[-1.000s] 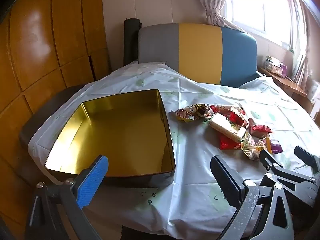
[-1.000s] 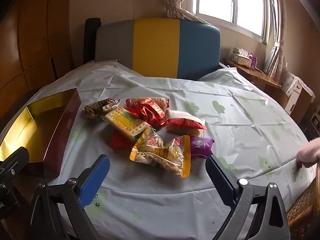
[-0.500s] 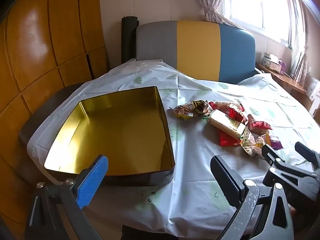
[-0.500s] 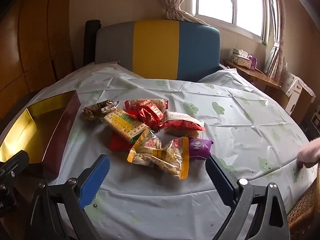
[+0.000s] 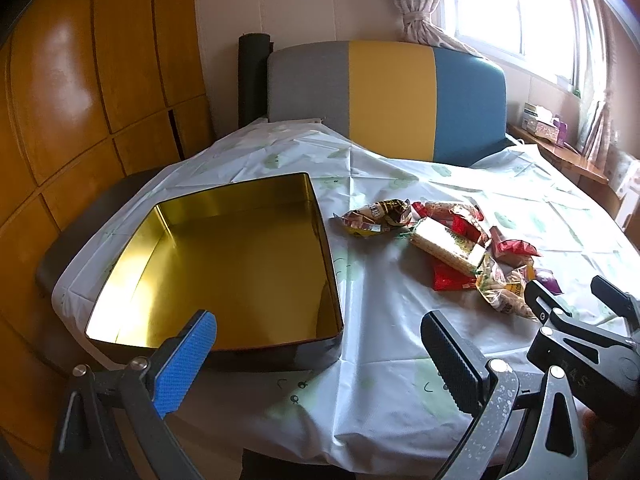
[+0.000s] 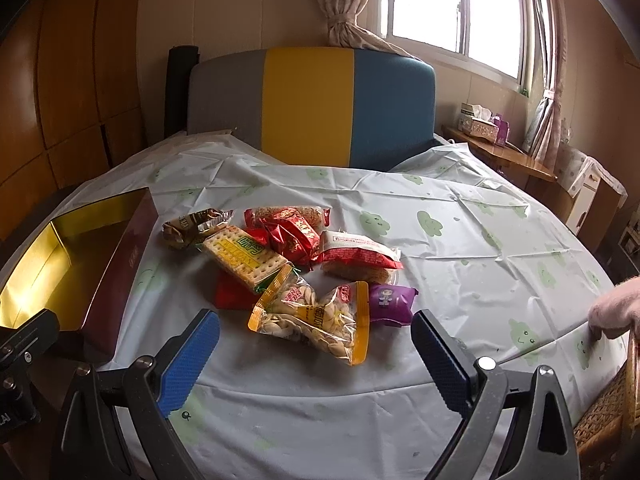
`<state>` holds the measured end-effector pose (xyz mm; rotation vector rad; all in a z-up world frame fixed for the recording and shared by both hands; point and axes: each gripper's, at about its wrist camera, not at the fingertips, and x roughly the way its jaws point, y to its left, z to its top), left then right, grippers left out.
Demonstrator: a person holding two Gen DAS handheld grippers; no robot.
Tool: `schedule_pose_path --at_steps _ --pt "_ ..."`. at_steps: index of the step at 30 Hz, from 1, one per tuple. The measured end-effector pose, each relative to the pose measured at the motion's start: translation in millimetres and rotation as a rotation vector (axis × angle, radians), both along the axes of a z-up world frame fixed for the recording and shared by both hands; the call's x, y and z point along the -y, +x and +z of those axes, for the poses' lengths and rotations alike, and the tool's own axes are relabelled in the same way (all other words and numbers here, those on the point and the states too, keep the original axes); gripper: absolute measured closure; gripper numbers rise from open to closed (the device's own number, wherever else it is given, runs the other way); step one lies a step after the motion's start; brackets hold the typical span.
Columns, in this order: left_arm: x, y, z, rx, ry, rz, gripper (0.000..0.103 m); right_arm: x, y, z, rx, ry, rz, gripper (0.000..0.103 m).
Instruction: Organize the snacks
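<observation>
Snacks in shiny packets sit in a small pile near the middle of the surface with the pale cloth w/ green cloud faces. Nearest is a clear bag of pale nuts with yellow edges. A small purple packet lies just beside it. Behind those are a see-through pack of square crackers, some red wrapped sweets, a red and white bag and a brown and gold wrapper. The crackers rest on top of a flat red packet.

To the left of the pile, apart from it, is a big square tin, gold inside & dark red outside. Nothing is in it.

Left claw hangs over the near edge of the surface, by the tin's near right corner. It's wide open & holds nothing. Right claw hangs low, just in front of the nut bag, also wide open w/ nothing in it. One finger has a blue pad.

At the far right edge a hand in a fuzzy pink sleeve touches the cloth. Behind the surface is a grey, yellow & blue padded seat back.
</observation>
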<state>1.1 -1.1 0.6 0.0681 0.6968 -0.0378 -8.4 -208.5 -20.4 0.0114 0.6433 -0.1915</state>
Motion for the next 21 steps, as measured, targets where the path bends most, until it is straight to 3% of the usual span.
schedule_pose_path --at_steps 21 --pt "6.2 -2.6 2.7 0.008 -0.002 -0.037 0.000 6.4 -0.9 4.7 0.019 -0.010 -0.008 0.005"
